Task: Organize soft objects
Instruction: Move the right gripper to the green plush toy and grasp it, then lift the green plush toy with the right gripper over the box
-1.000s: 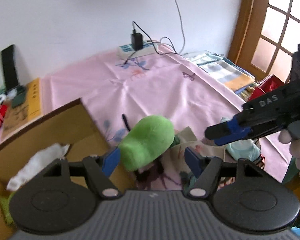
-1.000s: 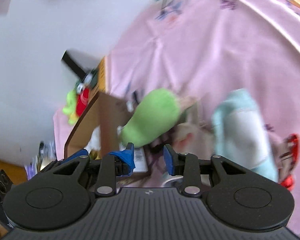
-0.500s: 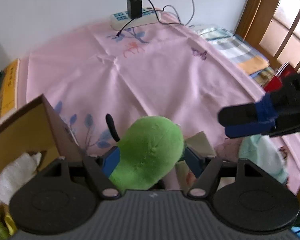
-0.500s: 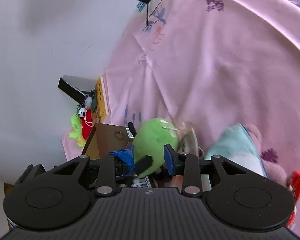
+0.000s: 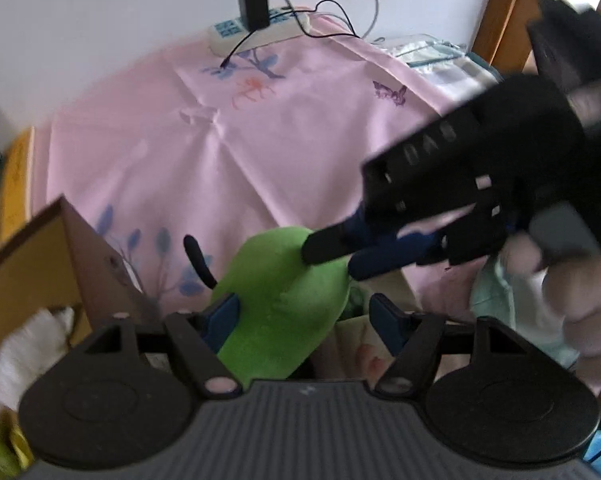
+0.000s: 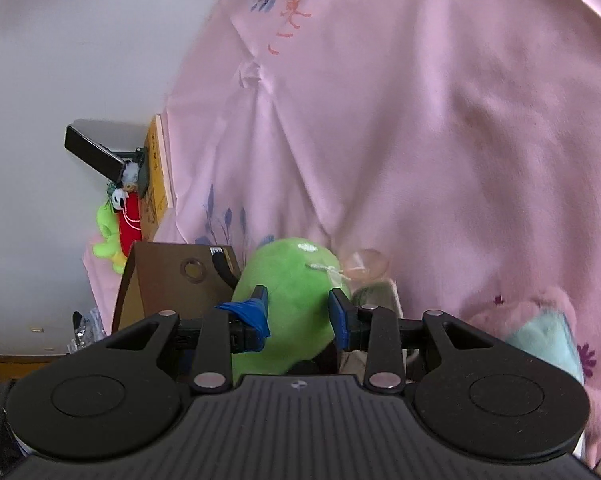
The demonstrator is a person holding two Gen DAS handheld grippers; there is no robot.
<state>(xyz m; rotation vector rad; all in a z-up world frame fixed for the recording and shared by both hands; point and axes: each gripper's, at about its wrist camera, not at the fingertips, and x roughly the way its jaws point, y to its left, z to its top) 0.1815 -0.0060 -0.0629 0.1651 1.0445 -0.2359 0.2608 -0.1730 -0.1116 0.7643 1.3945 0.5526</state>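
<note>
Right wrist: rounded, bright-green plush toy (image 6: pixel 288 304), fuzzy.

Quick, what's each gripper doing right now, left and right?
Left gripper: open, astride the green plush toy, not clamped.
Right gripper: open around the same toy; grip cannot be confirmed.

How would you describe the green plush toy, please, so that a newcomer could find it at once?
Start at the pink cloth and go to the brown cardboard box at its near edge. The green plush toy lies just beside it, between both claws: rounded, bright green, unlike the pale blue plush nearby.
</note>
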